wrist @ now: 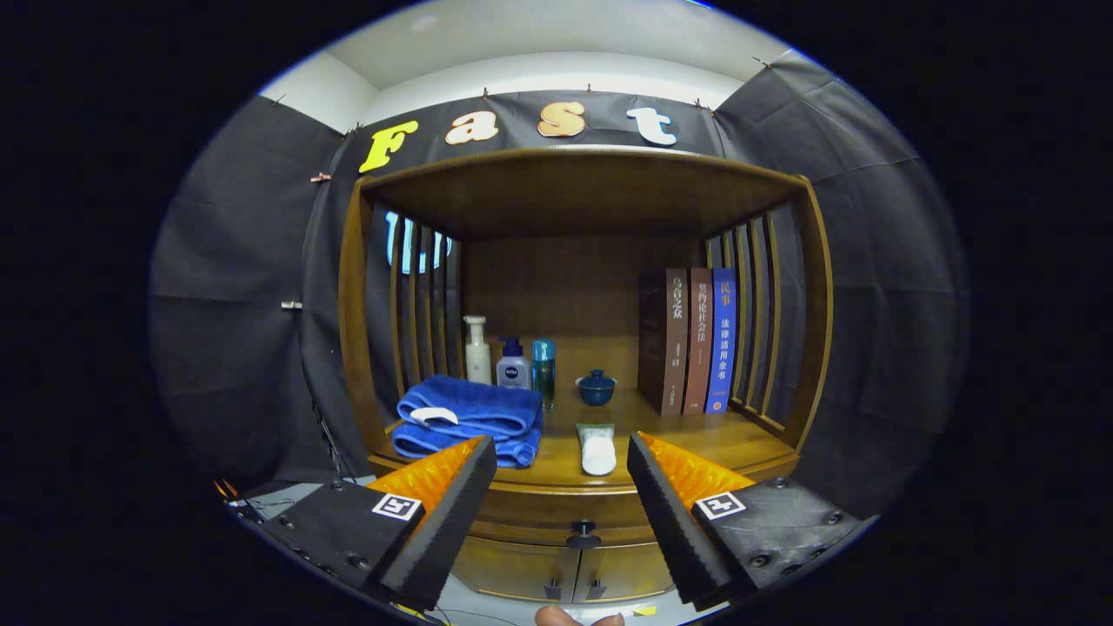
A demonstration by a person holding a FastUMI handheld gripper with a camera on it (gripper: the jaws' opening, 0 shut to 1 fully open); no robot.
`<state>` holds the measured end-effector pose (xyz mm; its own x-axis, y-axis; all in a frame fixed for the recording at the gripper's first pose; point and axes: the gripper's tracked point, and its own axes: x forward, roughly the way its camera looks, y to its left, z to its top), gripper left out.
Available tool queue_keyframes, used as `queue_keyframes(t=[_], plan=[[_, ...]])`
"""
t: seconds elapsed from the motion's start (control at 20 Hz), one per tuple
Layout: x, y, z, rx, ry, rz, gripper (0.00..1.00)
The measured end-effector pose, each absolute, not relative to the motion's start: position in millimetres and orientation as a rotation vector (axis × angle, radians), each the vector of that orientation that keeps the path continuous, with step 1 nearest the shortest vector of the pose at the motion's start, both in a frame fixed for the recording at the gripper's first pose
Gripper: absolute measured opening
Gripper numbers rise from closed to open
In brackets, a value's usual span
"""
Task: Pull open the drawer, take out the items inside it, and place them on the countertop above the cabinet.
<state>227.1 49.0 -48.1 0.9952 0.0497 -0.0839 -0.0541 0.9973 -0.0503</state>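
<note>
fingers: the gripper (562,487) hangs in front of a wooden cabinet (809,348), its two fingers spread wide with nothing between them but open air.
fingertip below: part of a person's finger (556,616) shows under the gripper, close to the camera.
drawer: the drawer (556,526) sits shut in the gap between the fingers, its small dark knob (583,528) centred there, untouched; nothing of its contents can be seen.
lower doors: two cabinet doors (522,569) with small handles meet just under the drawer.
countertop: the countertop (722,439) lies just beyond the fingertips, above the drawer.
white tube: a white tube (596,449) lies flat near the countertop's front edge, between the two fingers and a little past them.
blue towel: a folded blue towel (469,417) rests just past the left finger, a white tag on its fold.
bottles: a white pump bottle (476,350), a pale bottle with a dark cap (513,363) and a teal bottle (543,369) stand in a row behind the towel, close together.
lidded cup: a small dark-blue lidded cup (596,388) stands farther back, beyond the tube.
books: three upright books (687,339) stand side by side against the slatted right wall, two brown and one blue.
surround: black cloth (235,304) hangs behind and beside the cabinet.
</note>
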Motion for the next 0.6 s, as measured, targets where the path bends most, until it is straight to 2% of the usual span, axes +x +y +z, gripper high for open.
queue_keyframes(t=[0.6], plan=[[197.3, 31.7, 40.7, -0.085, -0.017, -0.023, 0.98]])
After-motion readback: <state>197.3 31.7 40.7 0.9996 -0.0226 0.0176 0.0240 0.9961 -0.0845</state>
